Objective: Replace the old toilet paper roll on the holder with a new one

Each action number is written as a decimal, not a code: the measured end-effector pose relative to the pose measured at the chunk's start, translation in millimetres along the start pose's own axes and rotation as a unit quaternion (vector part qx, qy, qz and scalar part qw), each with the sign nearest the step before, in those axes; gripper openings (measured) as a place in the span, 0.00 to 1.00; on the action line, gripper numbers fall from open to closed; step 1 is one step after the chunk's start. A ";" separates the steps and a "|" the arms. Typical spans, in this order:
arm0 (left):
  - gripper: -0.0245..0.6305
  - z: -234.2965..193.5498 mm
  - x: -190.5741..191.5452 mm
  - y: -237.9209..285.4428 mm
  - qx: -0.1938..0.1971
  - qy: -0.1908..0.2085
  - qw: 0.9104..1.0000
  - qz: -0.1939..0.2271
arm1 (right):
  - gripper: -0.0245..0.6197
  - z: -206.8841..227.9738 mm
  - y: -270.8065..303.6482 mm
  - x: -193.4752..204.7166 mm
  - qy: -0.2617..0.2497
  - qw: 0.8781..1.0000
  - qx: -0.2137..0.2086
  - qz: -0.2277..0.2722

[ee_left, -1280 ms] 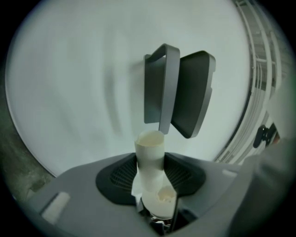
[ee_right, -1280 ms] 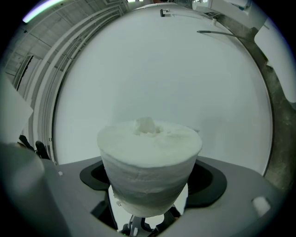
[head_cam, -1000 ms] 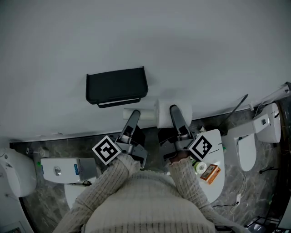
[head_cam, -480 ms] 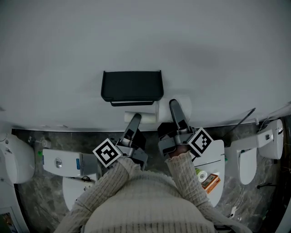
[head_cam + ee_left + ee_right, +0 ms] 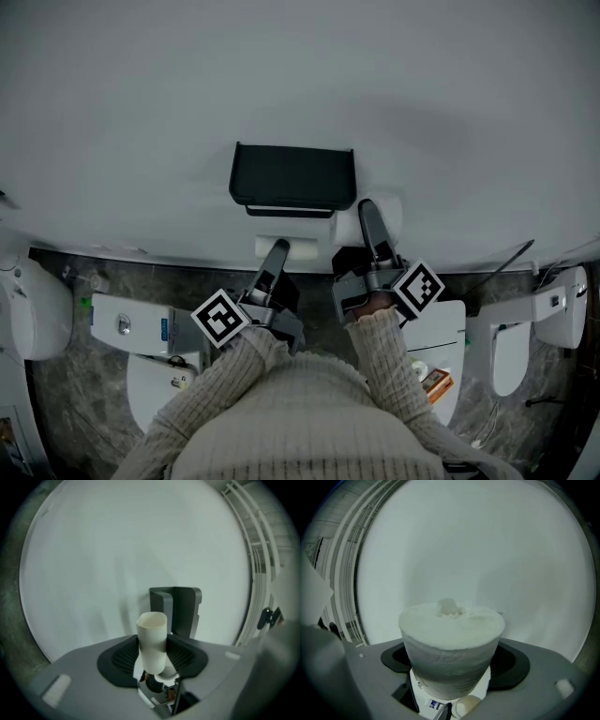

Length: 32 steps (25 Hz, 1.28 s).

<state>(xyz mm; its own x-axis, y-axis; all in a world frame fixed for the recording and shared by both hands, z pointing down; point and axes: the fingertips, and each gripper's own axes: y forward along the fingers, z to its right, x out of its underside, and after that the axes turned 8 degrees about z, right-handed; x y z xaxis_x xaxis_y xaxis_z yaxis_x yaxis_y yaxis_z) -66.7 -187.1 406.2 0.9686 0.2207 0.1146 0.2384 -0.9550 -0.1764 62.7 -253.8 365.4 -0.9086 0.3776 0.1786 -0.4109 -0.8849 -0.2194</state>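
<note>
A black toilet paper holder (image 5: 292, 178) is fixed to the white wall. My left gripper (image 5: 278, 247) is shut on the bare cardboard tube (image 5: 286, 247) of the old roll, just below the holder's middle. In the left gripper view the tube (image 5: 151, 639) stands between the jaws of the left gripper (image 5: 152, 660), with the holder (image 5: 177, 611) on the wall beyond it. My right gripper (image 5: 367, 211) is shut on a full white paper roll (image 5: 384, 214) by the holder's lower right corner. The roll (image 5: 452, 644) fills the span of the right gripper (image 5: 452, 670).
White toilets stand on the dark marble floor below: one at the left (image 5: 141, 333), one at the right (image 5: 450, 328), and others at the far left (image 5: 33, 319) and far right (image 5: 553, 305). A small orange box (image 5: 434, 380) lies on the right toilet.
Both grippers have shifted left along the wall relative to the holder. The tube is now under the holder's middle and the full roll by its right end. Both grips are unchanged.
</note>
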 end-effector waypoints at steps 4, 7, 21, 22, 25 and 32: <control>0.30 -2.6 -8.6 -4.9 -0.003 -0.007 1.000 0.008 | 0.73 0.6 4.8 15.5 0.002 1.000 0.002 -0.010; 0.30 -3.3 -13.0 -7.7 -0.003 -0.009 1.000 0.011 | 0.73 1.1 5.4 23.1 0.016 1.000 0.002 -0.009; 0.29 -2.2 -16.5 -12.4 -0.002 -0.011 1.000 0.020 | 0.73 2.7 0.3 31.8 0.059 0.998 -0.007 0.001; 0.30 -2.5 -16.9 -12.3 -0.002 -0.011 1.000 0.020 | 0.73 2.2 -0.1 34.3 0.055 0.998 -0.008 -0.006; 0.30 -4.5 -19.0 -11.2 -0.005 -0.015 1.000 0.024 | 0.73 1.2 -1.0 42.0 0.042 0.999 -0.009 -0.022; 0.29 -3.5 -23.2 -9.4 -0.002 -0.006 1.000 0.030 | 0.73 1.4 0.2 44.2 0.035 0.998 -0.023 -0.043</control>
<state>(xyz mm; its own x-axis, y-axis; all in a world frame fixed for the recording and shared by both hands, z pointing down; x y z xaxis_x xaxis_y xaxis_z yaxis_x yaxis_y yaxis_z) -91.6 -184.0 408.6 0.9818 0.1660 0.0920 0.1803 -0.9672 -0.1789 22.6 -237.7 374.6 -0.8721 0.4712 0.1318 -0.4892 -0.8353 -0.2510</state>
